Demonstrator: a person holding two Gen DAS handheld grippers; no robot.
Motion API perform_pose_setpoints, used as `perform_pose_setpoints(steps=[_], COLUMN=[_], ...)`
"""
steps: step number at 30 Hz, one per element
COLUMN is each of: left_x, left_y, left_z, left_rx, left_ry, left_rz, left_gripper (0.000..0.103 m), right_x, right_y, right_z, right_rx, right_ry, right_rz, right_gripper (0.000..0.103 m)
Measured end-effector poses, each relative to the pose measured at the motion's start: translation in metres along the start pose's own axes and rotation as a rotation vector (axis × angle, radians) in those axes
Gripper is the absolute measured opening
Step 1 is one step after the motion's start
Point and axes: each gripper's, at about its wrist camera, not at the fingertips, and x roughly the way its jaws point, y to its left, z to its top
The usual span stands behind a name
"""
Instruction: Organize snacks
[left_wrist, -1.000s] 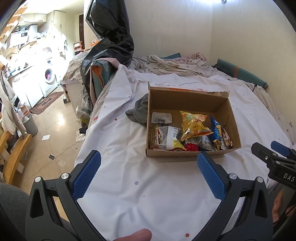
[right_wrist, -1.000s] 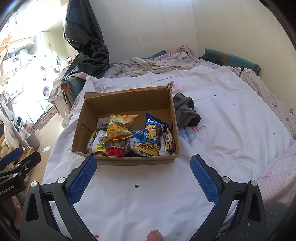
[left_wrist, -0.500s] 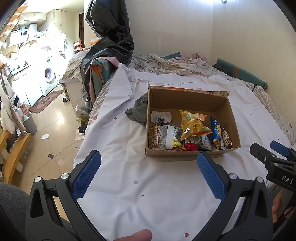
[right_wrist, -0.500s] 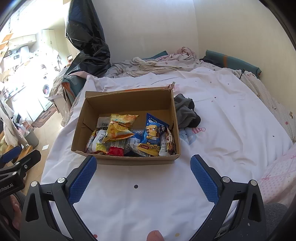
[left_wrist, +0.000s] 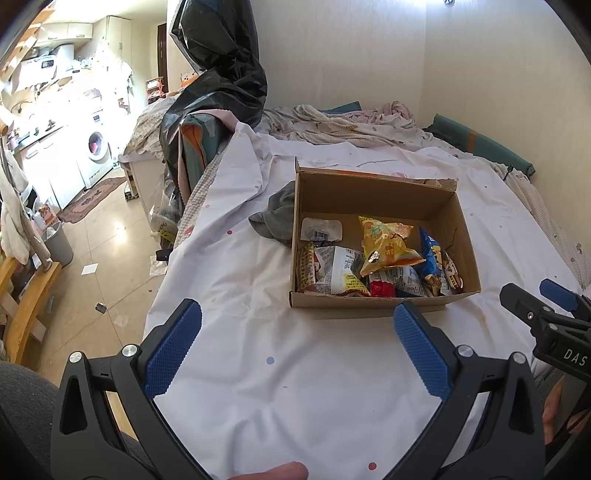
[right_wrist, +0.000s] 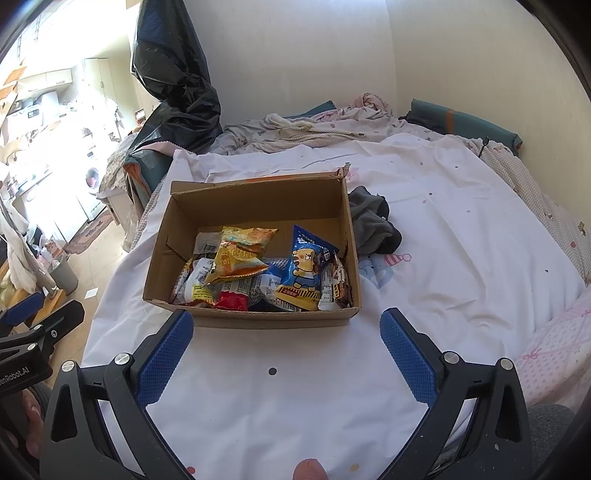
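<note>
An open cardboard box (left_wrist: 369, 192) (right_wrist: 258, 195) sits on a white bed sheet and holds several snack packs. An orange chip bag (left_wrist: 388, 242) (right_wrist: 240, 253) lies on top, a blue bag with a bear (right_wrist: 304, 267) (left_wrist: 434, 258) to its right, a red pack (right_wrist: 231, 301) (left_wrist: 382, 288) at the front, and white printed packs (left_wrist: 338, 271). My left gripper (left_wrist: 297, 332) is open and empty, short of the box's front left. My right gripper (right_wrist: 286, 338) is open and empty, just in front of the box.
A grey cloth (right_wrist: 373, 225) (left_wrist: 277, 218) lies against the box's far side. Crumpled bedding (right_wrist: 332, 125) and a green pillow (right_wrist: 465, 122) line the wall. A black plastic bag (left_wrist: 218, 74) stands at the bed's left corner. The bed edge drops to the floor (left_wrist: 99, 240) on the left.
Both grippers have drifted slightly; the box sits a touch nearer in the right wrist view. Both stay open and empty.
</note>
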Motion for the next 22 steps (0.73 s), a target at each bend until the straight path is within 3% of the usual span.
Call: perform_pose_setpoints(steps=[22], left_x=[0.0025], left_y=[0.0021], left_z=[-0.0025], left_rx=[-0.005], left_ry=[0.020], left_rz=[-0.011], left_gripper=[0.103], right_x=[-0.0003], right_y=[0.0021], right_z=[-0.0012], right_rx=[-0.015], right_ry=[-0.013], right_rz=[0.003], right_gripper=[0.103])
